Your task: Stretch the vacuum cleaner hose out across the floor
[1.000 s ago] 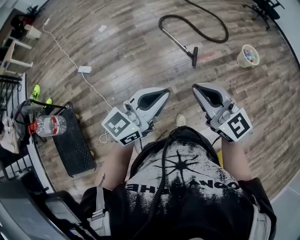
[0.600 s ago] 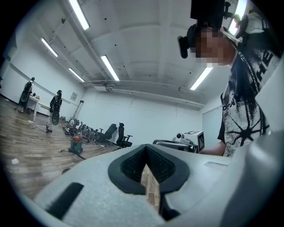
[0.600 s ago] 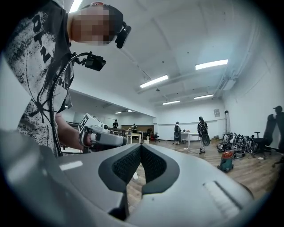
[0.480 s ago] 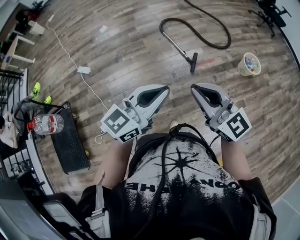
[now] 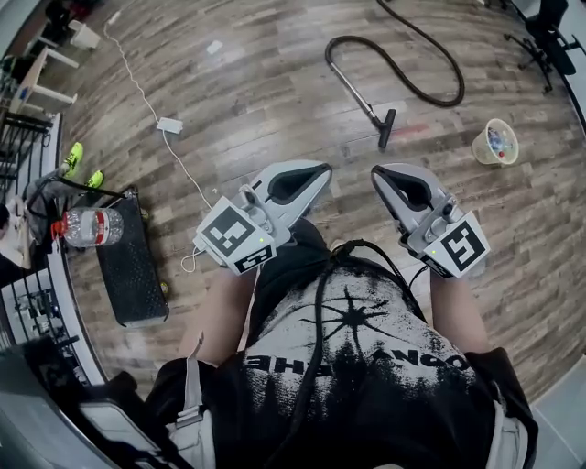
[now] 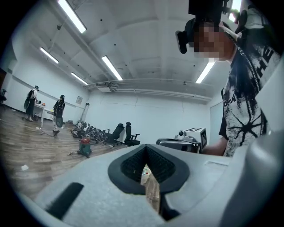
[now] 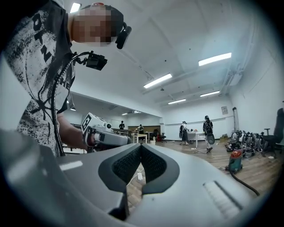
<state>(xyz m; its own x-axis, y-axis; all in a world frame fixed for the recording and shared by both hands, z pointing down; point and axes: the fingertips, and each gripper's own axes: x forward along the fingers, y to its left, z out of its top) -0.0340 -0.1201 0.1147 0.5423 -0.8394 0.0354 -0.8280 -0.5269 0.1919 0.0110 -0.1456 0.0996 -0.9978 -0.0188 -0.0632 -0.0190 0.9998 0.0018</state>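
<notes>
The black vacuum hose (image 5: pixel 412 78) lies in a loop on the wood floor ahead. Its straight wand ends in a floor head (image 5: pixel 386 128). My left gripper (image 5: pixel 316 172) and right gripper (image 5: pixel 378 174) are held side by side in front of my body, short of the floor head, both shut with nothing in them. In the left gripper view the left gripper (image 6: pixel 148 175) shows its jaws closed, with the vacuum cleaner body (image 6: pixel 84 146) far off on the floor. The right gripper (image 7: pixel 139 155) is likewise closed; the vacuum cleaner body (image 7: pixel 235 160) stands at the right.
A small bucket (image 5: pixel 499 142) with bits inside stands right of the floor head. A white adapter (image 5: pixel 168 125) with its cable runs across the floor at the left. A black mat (image 5: pixel 128 266), a water bottle (image 5: pixel 92 226) and shelving sit at far left. Chair legs (image 5: pixel 545 27) show at top right.
The floor head and the bucket have slid lower and rightward in the head view as I stepped forward. Both grippers kept their place before my body and stayed shut.
</notes>
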